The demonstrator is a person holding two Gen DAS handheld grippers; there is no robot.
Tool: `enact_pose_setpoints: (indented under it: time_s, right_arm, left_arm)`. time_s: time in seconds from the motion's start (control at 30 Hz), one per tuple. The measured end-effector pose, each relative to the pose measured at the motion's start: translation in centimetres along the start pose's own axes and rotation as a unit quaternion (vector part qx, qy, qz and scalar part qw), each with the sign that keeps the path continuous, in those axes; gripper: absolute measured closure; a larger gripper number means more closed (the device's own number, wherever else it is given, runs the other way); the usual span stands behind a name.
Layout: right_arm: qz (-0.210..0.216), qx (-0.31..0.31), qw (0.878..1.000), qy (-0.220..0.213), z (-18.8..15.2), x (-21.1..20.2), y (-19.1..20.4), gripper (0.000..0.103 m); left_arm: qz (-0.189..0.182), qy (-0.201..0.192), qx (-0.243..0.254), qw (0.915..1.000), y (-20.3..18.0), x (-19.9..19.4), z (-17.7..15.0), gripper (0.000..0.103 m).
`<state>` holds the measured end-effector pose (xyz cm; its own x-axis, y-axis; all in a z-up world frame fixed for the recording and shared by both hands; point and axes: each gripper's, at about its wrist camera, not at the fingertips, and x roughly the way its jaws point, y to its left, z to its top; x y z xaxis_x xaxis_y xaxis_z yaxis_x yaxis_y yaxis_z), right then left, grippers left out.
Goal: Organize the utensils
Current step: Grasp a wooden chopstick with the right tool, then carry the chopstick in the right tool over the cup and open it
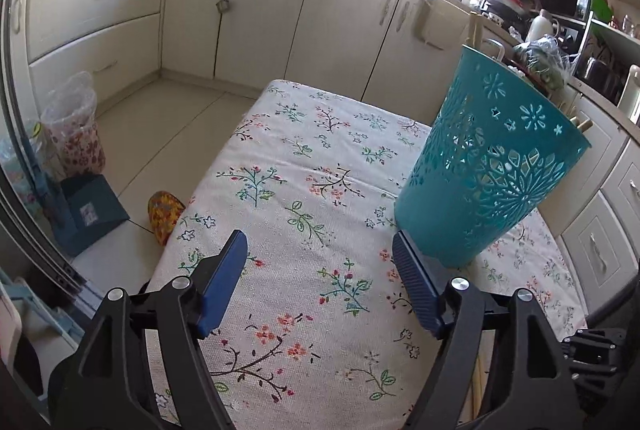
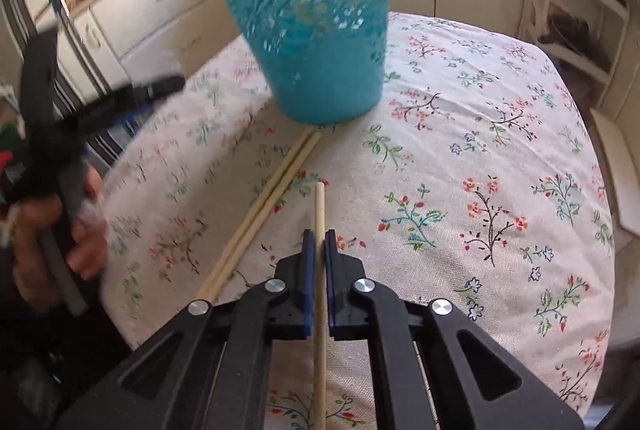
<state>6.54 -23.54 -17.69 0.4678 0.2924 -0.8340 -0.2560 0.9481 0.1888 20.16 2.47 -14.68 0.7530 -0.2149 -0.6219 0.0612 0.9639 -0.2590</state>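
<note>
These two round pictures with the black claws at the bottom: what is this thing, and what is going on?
No robot here: a person holds a two-finger clamp in each hand, each with a wide-angle camera looking along its fingers. The left camera shows the left gripper open and empty beside a teal basket on a flowered tablecloth. The right camera shows the right gripper shut on one wooden chopstick. Two more chopsticks lie on the cloth, pointing at the basket. At its left edge, the person's hand grips the other clamp.
</note>
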Motion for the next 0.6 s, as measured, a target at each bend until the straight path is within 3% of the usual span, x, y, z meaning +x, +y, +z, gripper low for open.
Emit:
enact_pose_setpoints:
  time_s: [0.13,0.3,0.47,0.6]
  right_arm:
    - [0.065,0.058,0.995,-0.044,0.6,-2.3,-1.4,0.097]
    - [0.139,0.096,0.980,-0.104,1.9,-5.0,-2.1,0.097]
    - [0.187,0.113,0.959,-0.178,4.7,-8.3,-2.0,0.097]
    - [0.197,0.103,0.944,-0.246,8.8,-10.8,-1.1,0.097]
  left_arm:
    - [-0.002,0.004,-0.009,0.9999,0.2,0.1,0.0,0.029]
    - [-0.002,0.007,-0.013,0.9999,0.2,0.2,0.1,0.028]
    - [-0.002,0.007,-0.018,0.9998,0.2,0.2,0.0,0.025]
    - [-0.002,0.008,-0.015,0.9998,0.1,0.2,-0.1,0.025]
